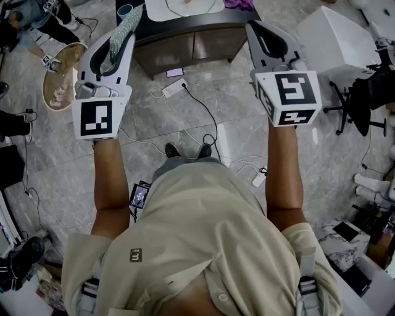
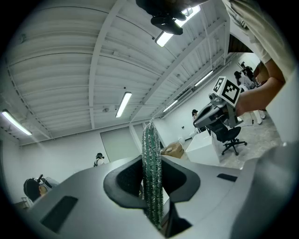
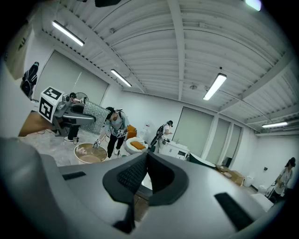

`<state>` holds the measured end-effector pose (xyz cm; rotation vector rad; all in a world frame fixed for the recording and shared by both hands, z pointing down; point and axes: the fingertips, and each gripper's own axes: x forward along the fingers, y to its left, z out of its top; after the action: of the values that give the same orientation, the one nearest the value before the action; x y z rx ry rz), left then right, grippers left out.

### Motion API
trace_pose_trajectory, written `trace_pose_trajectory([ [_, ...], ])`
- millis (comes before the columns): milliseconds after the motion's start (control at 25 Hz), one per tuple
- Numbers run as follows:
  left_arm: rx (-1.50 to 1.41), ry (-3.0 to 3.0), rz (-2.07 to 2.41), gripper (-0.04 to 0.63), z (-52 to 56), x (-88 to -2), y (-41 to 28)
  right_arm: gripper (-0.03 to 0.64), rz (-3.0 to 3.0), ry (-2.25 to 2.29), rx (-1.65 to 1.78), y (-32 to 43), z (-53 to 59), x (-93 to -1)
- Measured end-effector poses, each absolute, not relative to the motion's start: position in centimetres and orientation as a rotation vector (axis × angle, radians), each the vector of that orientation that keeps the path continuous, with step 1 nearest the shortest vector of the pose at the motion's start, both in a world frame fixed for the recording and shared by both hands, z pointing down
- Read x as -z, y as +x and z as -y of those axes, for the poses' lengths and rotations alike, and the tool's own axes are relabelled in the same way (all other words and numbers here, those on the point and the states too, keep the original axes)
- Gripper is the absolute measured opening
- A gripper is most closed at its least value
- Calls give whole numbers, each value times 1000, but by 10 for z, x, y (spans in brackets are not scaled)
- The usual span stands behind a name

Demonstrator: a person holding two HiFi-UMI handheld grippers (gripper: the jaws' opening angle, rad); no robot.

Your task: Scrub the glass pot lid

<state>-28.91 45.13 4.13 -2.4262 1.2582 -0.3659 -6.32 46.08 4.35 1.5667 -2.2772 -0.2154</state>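
Note:
A glittery green scrub pad (image 2: 152, 172) stands edge-on between the jaws of my left gripper (image 2: 152, 189), which is shut on it. From the head view the pad (image 1: 127, 23) sticks out past the left gripper (image 1: 117, 44), held up at the left. My right gripper (image 1: 259, 34) is raised at the right. Its jaws (image 3: 145, 161) meet with nothing between them. Both grippers point up and forward, towards ceiling and room. In the right gripper view the left gripper (image 3: 70, 115) and its pad (image 3: 96, 112) appear at the far left. No glass pot lid shows in any view.
A dark counter (image 1: 185, 43) with a white basin (image 1: 185, 8) stands ahead of me. On the floor lie a power strip (image 1: 174, 88) and cables. A round tub (image 1: 58, 77) sits at the left, a white box (image 1: 345, 40) and an office chair (image 1: 364, 102) at the right. Other people stand around.

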Motion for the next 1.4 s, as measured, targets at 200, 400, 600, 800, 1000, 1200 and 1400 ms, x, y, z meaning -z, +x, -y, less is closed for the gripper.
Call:
trace_pose_trajectory([
  [200,383,-2422,-1262,87,-463,-40,-279,25,2286,1567,209,-52,-472,-43],
  [400,397,-2412,-1261,89,-471,-42,-265,25,2298,1568,201,-37,-479,-47],
  [600,417,-2405,-1263,87,-480,-43,-248,25,2316,1592,194,-17,-488,-47],
  [800,447,-2383,-1274,88,-490,-47,-236,28,2377,1636,163,7,-496,-49],
  [1000,475,-2359,-1280,87,-500,-44,-223,28,2399,1631,138,25,-503,-53],
  [1200,512,-2373,-1266,87,-503,-52,-202,28,2392,1648,98,50,-505,-62],
  [1400,512,-2395,-1243,88,-489,-62,-195,28,2365,1663,74,59,-500,-73],
])
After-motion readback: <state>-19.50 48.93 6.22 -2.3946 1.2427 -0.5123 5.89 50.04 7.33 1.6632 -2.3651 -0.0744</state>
